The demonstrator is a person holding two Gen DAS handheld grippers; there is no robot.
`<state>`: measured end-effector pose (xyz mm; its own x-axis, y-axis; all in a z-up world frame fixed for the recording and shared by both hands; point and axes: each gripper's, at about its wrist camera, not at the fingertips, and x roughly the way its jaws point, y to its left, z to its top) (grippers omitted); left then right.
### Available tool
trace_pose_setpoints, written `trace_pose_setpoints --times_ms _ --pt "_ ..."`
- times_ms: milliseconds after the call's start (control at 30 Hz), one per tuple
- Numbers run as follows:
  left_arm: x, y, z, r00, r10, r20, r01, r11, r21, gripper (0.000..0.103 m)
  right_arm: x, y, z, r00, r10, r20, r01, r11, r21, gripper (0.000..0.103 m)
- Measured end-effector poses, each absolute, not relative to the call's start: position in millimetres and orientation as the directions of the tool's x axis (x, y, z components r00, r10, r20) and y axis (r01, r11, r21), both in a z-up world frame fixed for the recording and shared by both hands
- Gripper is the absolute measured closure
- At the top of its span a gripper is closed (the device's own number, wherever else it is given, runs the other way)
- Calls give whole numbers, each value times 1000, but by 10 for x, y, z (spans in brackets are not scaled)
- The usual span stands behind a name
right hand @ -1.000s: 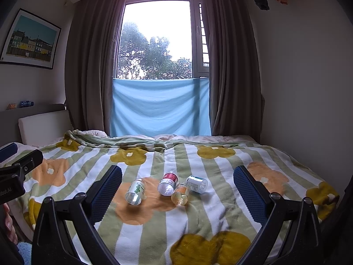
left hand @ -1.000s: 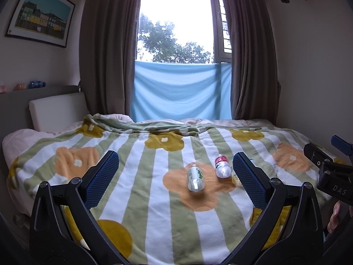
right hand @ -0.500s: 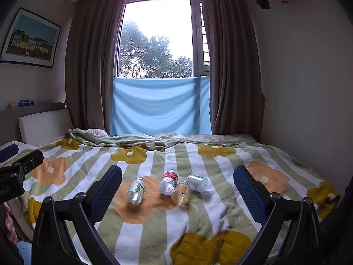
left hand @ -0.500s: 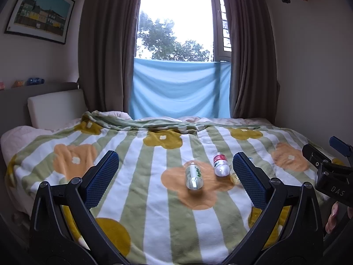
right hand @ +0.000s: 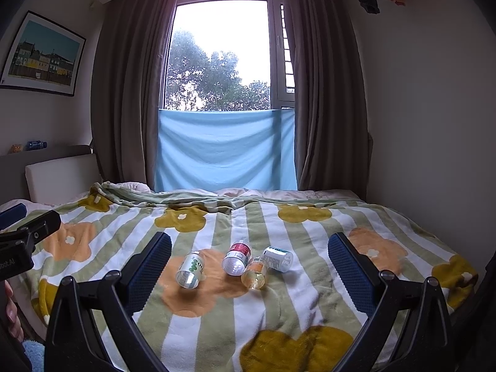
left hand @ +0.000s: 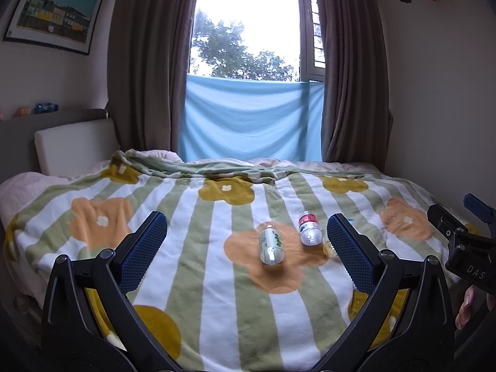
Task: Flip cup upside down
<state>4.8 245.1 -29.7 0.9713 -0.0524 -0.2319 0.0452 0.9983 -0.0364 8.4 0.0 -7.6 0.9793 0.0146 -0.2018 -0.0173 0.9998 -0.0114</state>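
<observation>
Several small clear plastic bottles lie on their sides on the bed's flowered blanket. One has a green-print label, also in the left wrist view. One has a red label, also in the left wrist view. One holds yellow liquid. One has a teal-white label. No cup shows. My left gripper is open and empty, held short of the bottles. My right gripper is open and empty, also short of them.
The bed fills the room in front, with a white headboard cushion at left. Curtains and a blue cloth hang at the window beyond. A wall stands close on the right.
Both views have shifted slightly; the left gripper has drifted a little so the bottles sit slightly higher between its fingers. Nothing on the bed has moved.
</observation>
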Motion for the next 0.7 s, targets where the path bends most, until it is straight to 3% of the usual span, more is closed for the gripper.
trace_pose_setpoints --times_ms 267,367,533,700 --pt "1122 2273 -283 911 -141 -389 155 988 5 0 317 -98 -190 973 1 -230 -2 1000 -6 2" --pt "1675 2140 -357 859 -160 -487 200 979 31 0 424 -164 -271 967 0 -253 2 1000 9 2" --pt "2669 1980 -630 702 -252 -667 292 955 -54 0 553 -270 -438 958 1 -287 8 999 32 2" --pt "3567 1894 -1109 551 -200 -810 265 962 -58 0 625 -386 -576 952 -17 -306 31 999 40 2"
